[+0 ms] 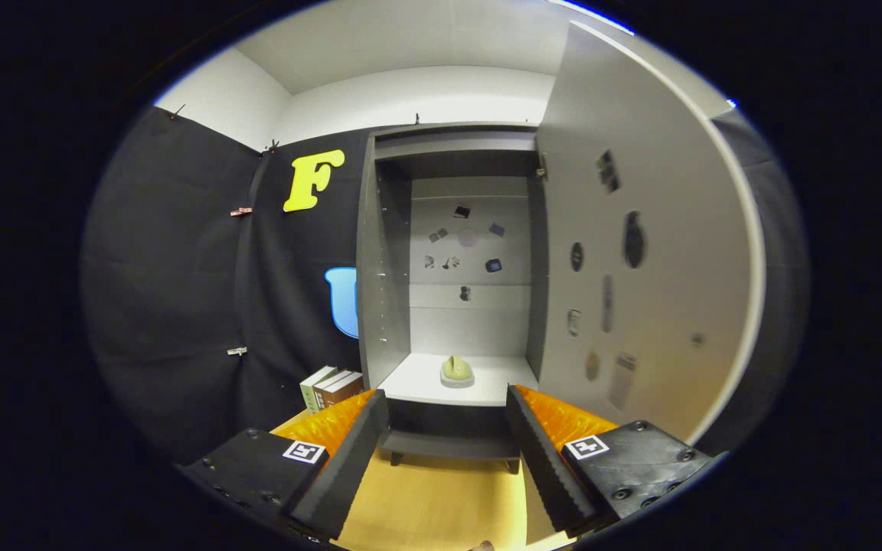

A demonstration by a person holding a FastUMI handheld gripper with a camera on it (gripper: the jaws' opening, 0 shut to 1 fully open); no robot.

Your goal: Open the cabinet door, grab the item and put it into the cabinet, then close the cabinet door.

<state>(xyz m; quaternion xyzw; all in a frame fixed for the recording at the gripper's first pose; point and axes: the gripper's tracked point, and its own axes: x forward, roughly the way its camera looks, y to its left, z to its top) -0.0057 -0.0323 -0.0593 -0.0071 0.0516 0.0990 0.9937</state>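
Your gripper point(447, 417) fingers spread wide, nothing between them. Cabinet point(387, 252) just ahead, door point(640, 229) swung open to the right. Green item point(456, 370) sits on shelf point(418, 383) inside. Books point(331, 387) left of cabinet.

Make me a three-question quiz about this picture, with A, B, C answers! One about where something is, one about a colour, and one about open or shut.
1. Where is the small item?
A. On the cabinet shelf
B. On top of the books
C. Between the fingers

2. What colour is the item?
A. Red
B. Pale green
C. Blue

3. How is the cabinet door?
A. Shut
B. Swung open
C. Taken off

Answers:
1 A, it sits on the shelf, beyond the open, empty hand-held gripper.
2 B, it looks pale green on a light base.
3 B, the door stands open to the right, showing the cabinet inside.
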